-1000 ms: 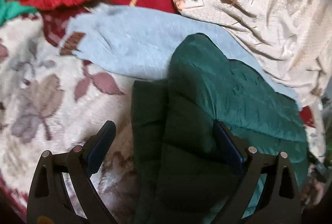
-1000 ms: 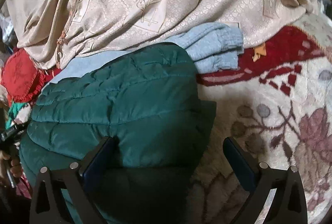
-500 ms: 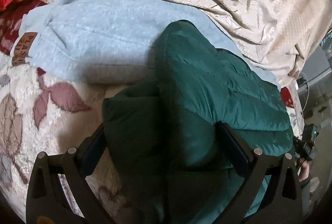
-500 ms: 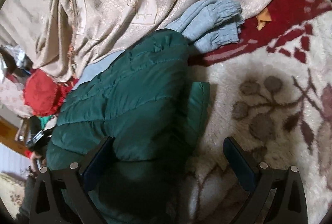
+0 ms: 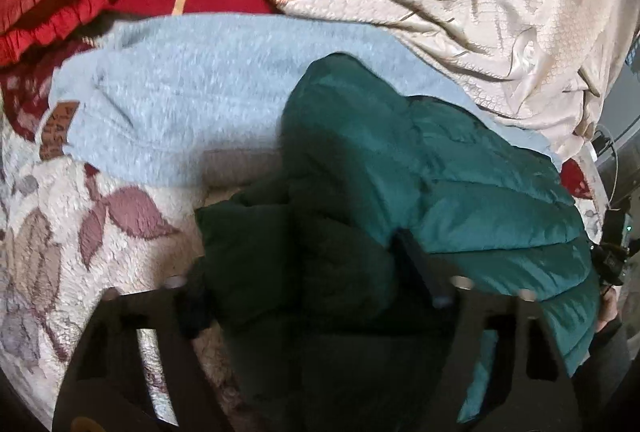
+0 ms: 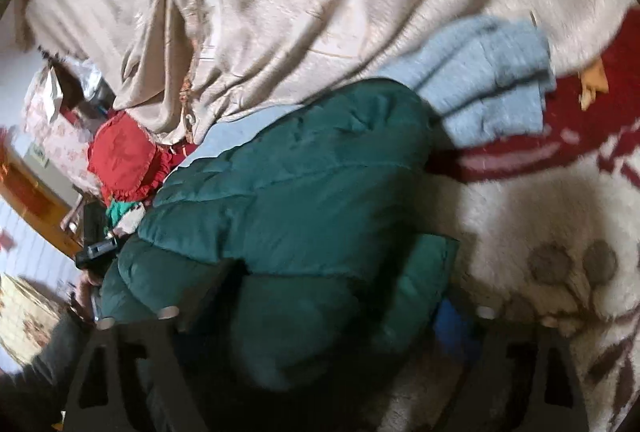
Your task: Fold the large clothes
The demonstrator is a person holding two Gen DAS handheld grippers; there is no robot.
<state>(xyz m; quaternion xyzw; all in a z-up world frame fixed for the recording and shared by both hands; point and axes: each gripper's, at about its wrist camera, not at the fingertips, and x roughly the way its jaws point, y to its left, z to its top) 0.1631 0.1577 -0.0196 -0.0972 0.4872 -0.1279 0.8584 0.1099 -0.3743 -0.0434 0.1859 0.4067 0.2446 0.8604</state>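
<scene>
Both tools, left point(image 5: 304, 272) and right point(image 6: 340, 296), just closing on green jacket point(image 5: 460, 183)

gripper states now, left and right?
Left gripper: jaws just closing, pinching the green jacket.
Right gripper: jaws just closing, pinching the same jacket's near edge.

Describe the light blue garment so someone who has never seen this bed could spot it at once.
On the floral blanket, below the heaped beige cloth, the light blue garment lies flat, partly under the green puffer jacket. Alone here it is pale and fleecy, with a brown patch at its corner.
</scene>
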